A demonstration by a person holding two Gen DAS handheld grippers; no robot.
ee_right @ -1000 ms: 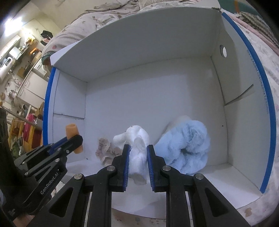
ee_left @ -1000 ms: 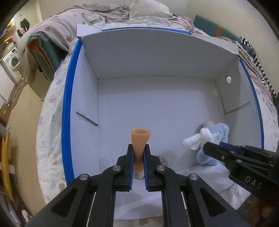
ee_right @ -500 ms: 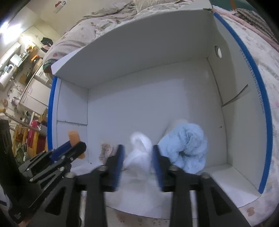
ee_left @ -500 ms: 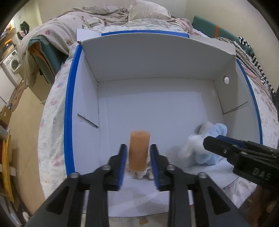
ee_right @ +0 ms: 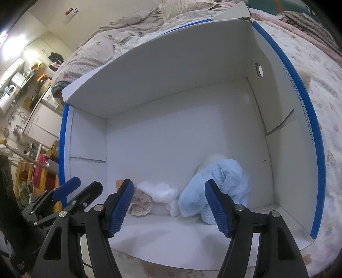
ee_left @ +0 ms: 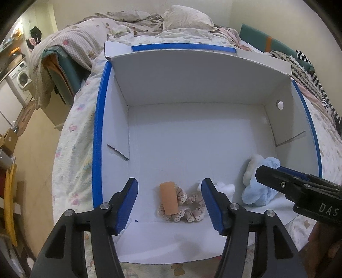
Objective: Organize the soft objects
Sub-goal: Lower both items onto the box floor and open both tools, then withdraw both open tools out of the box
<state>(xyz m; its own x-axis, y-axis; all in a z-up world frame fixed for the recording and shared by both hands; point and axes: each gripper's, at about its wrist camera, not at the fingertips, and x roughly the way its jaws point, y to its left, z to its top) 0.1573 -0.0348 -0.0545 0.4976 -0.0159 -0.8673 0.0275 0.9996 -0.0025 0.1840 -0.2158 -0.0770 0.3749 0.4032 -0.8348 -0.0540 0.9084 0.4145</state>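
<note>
A white box with blue rims (ee_left: 97, 136) (ee_right: 318, 149) lies open on the bed. Inside near its front lie an orange sponge block (ee_left: 168, 200), beige lace scrunchies (ee_left: 193, 208) (ee_right: 140, 204), a white fluffy cloth (ee_left: 225, 188) (ee_right: 159, 192) and a light blue plush (ee_left: 259, 192) (ee_right: 215, 192). My left gripper (ee_left: 170, 202) is open and empty, above the orange block. My right gripper (ee_right: 168, 205) is open and empty, above the white cloth and the blue plush; it also shows in the left wrist view (ee_left: 299, 192).
The box sits on a floral bedsheet (ee_left: 72, 149). Rumpled blankets and a pillow (ee_left: 186, 17) lie behind it. A striped cloth (ee_left: 310, 77) lies at the right. A washing machine (ee_left: 20, 78) and furniture stand at the left beyond the bed.
Both grippers have opened and drawn back. The left one let go of the orange block, which now lies on the scrunchies. The right one let go of the white cloth.
</note>
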